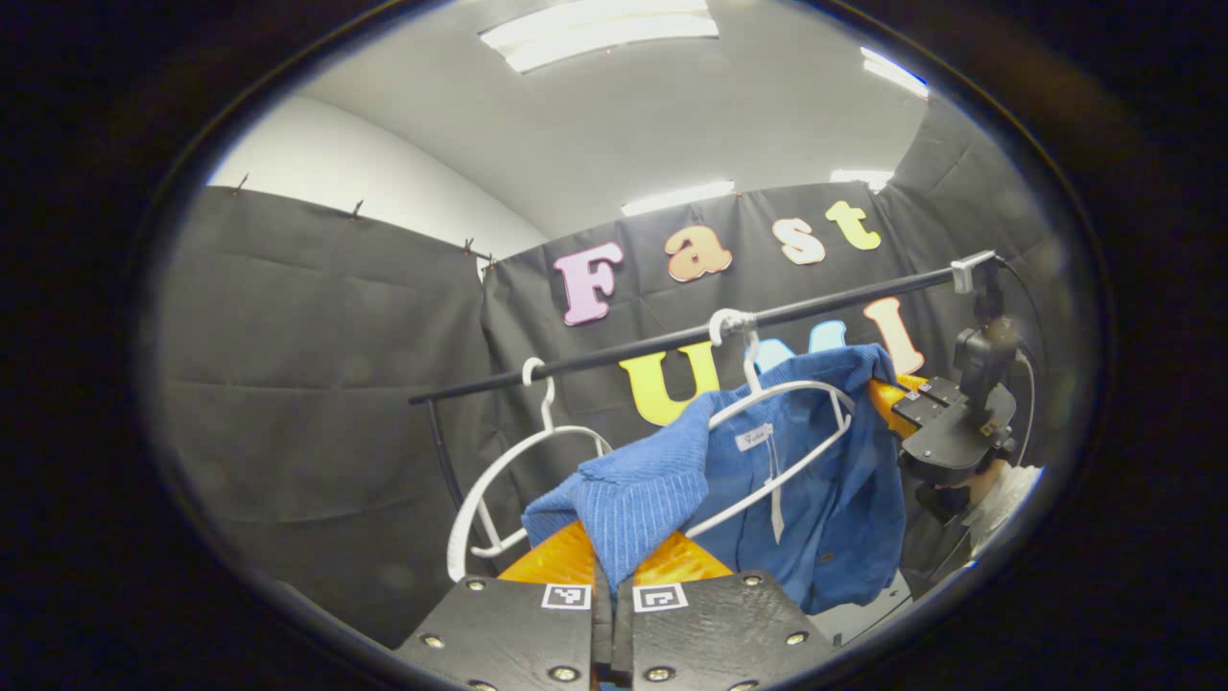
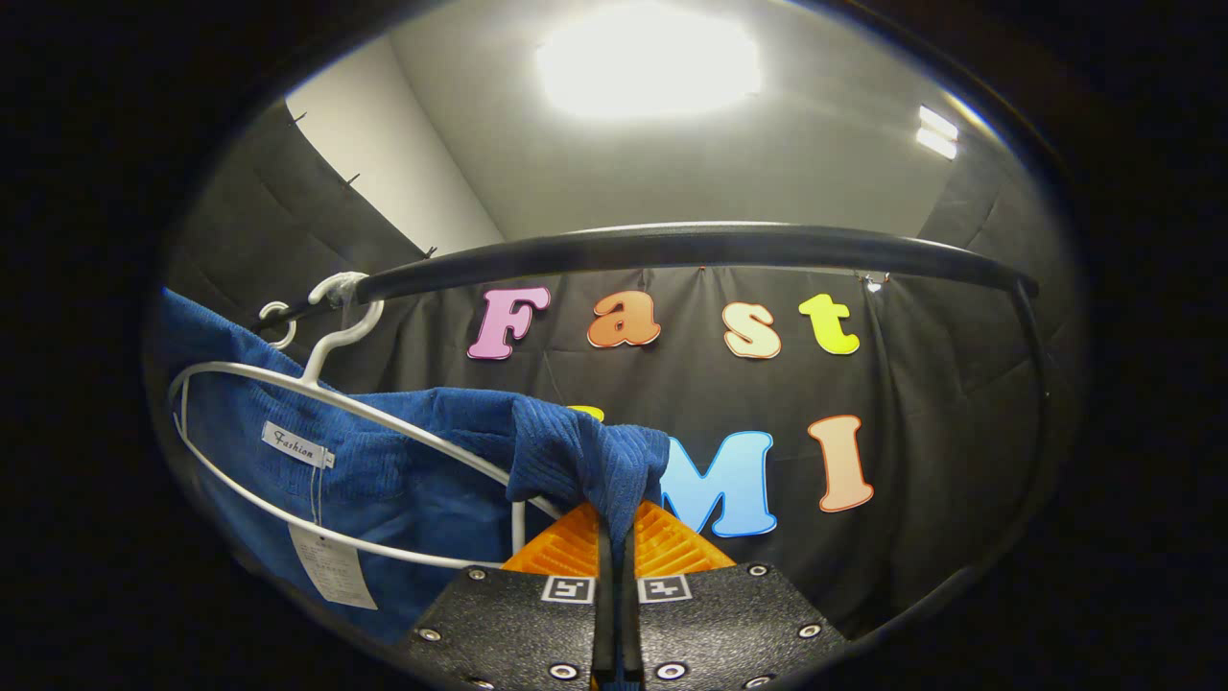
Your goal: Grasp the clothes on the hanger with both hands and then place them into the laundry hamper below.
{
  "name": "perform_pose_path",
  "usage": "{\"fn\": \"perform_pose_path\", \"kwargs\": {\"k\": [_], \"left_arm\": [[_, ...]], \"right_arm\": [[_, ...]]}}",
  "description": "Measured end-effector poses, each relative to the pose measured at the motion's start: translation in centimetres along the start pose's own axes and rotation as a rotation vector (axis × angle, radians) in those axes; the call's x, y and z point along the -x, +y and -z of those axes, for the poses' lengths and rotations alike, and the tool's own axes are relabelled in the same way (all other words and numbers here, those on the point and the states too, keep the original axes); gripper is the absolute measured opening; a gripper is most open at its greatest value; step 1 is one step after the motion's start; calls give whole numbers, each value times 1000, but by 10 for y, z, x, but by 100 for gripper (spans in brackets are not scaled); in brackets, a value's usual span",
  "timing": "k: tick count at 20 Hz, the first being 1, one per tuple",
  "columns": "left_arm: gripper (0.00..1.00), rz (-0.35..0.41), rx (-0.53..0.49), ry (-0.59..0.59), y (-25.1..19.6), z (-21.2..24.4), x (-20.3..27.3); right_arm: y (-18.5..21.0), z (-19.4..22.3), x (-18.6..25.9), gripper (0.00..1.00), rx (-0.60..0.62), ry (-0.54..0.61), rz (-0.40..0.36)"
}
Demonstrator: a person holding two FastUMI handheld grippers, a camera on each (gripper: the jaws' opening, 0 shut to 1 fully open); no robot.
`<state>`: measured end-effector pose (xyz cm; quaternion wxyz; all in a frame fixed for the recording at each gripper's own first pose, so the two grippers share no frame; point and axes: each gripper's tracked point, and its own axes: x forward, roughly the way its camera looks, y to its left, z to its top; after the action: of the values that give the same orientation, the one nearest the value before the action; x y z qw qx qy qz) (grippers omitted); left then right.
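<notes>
Left gripper (image 1: pixel 614 561): jaws pinched tight on one shoulder of the blue shirt (image 1: pixel 815 480)
Right gripper (image 2: pixel 614 528): jaws pinched tight on the other shoulder of the shirt
Blue shirt: draped on a white hanger (image 1: pixel 767 422) hooked over the black rail (image 1: pixel 672 338)
Second white hanger (image 1: pixel 518 470): bare, on the same rail beside the first

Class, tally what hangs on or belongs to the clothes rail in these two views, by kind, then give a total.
White hangers: 2, one bare, one carrying the garment
Blue garment: 1
Black rail: 1
Total: 4
</notes>
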<state>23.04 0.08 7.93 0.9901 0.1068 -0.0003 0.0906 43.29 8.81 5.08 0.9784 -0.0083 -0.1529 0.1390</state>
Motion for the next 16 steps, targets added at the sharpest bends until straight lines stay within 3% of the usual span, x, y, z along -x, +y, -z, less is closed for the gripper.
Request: {"fn": "perform_pose_path", "kwargs": {"k": [3,6,13,16], "left_arm": [[0,-25,-30,-45,20,-17,-3],[0,-39,6,-57,38,-21,-9],[1,-72,47,-16,80,16,-45],[1,-67,44,19,74,33,-63]], "right_arm": [[-14,2,-11,2,18,-24,16],[-28,12,-19,2,43,-27,28],[-39,27,-31,2,74,-29,29],[-34,31,-38,2,80,-11,30]]}}
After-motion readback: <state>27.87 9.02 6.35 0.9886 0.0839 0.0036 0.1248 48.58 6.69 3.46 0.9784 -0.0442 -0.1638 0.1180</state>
